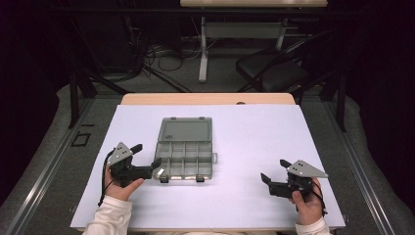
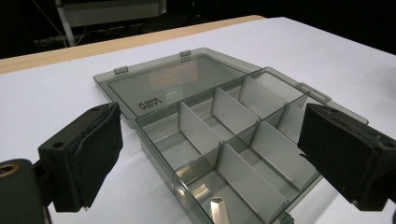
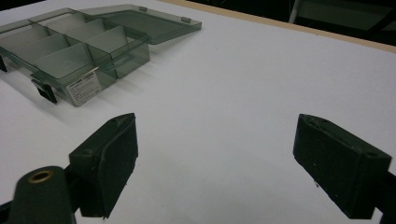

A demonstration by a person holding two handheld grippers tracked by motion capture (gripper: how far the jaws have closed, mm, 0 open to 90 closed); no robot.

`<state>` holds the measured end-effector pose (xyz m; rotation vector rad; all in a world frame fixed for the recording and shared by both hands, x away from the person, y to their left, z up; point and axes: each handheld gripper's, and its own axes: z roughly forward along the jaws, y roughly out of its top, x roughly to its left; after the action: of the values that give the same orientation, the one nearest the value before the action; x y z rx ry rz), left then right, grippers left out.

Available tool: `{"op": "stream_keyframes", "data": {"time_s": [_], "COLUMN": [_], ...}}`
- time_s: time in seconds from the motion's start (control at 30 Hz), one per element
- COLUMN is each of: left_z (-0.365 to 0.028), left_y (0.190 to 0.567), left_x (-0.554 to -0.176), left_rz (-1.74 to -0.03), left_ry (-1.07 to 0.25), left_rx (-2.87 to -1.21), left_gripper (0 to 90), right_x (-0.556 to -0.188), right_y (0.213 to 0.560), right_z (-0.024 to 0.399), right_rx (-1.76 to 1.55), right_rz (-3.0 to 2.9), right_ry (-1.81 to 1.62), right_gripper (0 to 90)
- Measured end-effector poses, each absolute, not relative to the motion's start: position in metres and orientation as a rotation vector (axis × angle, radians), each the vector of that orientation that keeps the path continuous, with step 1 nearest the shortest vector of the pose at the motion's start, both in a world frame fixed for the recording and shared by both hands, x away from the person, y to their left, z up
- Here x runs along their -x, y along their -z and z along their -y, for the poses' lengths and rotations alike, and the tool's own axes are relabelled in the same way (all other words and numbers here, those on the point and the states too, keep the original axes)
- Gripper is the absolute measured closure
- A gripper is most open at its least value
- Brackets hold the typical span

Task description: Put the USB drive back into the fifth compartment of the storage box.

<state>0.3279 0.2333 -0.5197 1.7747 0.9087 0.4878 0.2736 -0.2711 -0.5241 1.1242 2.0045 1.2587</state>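
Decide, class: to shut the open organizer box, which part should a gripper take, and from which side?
Grip the lid's far free edge, coming from the table's far side. It lies flat behind the tray, hinged along their shared edge, so lifting that edge should swing it over the compartments.

Ahead of the left gripper (image 2: pixel 210 154), the organizer box (image 2: pixel 233 140) runs off the bottom edge, cutting short a shiny piece (image 2: pixel 218 211) in its nearest compartment; what it is cannot be told. Far off the right gripper's (image 3: pixel 212 163) left jaw, the box's white label (image 3: pixel 84 87) is too small to read.
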Motion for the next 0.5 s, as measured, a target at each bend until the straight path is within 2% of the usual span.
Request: {"op": "stream_keyframes", "data": {"time_s": [0.5], "left_z": [-0.2341], "left_y": [0.5203], "left_x": [-0.3283], "left_rz": [-0.920], "left_ry": [-0.491], "left_rx": [-1.772], "left_gripper": [6.9], "right_x": [-0.2771], "right_y": [0.5267], "right_z": [0.2757], "right_rx": [-1.158], "right_rz": [-2.001], "right_ry": [-1.247], "right_gripper": [13.8]}}
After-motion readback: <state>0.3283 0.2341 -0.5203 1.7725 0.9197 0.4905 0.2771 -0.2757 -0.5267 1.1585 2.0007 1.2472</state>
